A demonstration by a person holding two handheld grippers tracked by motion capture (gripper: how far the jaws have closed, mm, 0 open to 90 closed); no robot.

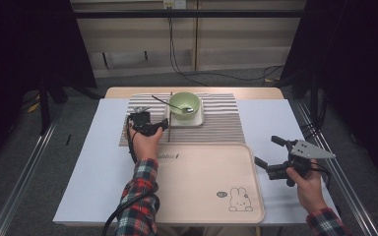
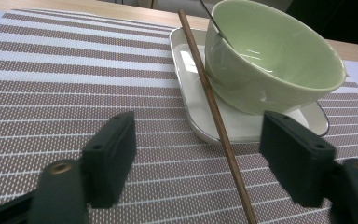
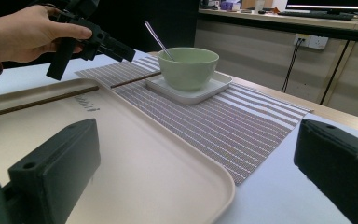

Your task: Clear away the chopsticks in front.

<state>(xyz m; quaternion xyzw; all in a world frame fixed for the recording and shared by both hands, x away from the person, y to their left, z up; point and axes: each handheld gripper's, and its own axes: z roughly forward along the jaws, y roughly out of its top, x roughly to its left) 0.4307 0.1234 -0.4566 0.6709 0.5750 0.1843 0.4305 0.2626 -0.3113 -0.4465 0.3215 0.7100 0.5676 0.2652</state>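
1. While your left gripper (image 1: 163, 124) hovers over the striped placemat (image 2: 74, 74), its jaws stand spread with the brown chopstick (image 2: 214, 116) between them but untouched. In the high view the chopstick lies at about 12 o'clock from your left hand (image 1: 145, 142), along the left edge of the white dish (image 2: 191, 84). One jaw already sits close to that dish, so closing from here could catch the rim and shove dish and bowl together.

2. Because the chopstick is thin and round, it may roll out or pivot if the jaws bite off-centre. It appears to lean on the dish's rim near its far end, so a grip near the close end could lever that far end against the green bowl (image 2: 270, 56).

3. Since the spoon (image 1: 174, 104) leans in the bowl with its handle pointing toward 10 o'clock, a swinging chopstick or a rising gripper could knock it and tip it out.

4. If you drag rather than lift, the placemat may bunch up and shift across the worktop (image 1: 103, 162).

5. Should you carry the chopstick to the beige tray (image 1: 202, 196) at 6 o'clock of the placemat, its raised lip could snag a low-hanging end. What looks like a second chopstick (image 3: 37, 100) already lies there in the right gripper view.

6. Your right gripper (image 1: 268, 152) waits at 3 o'clock of the tray, jaws wide apart and holding nothing; keep it out of the left hand's path.
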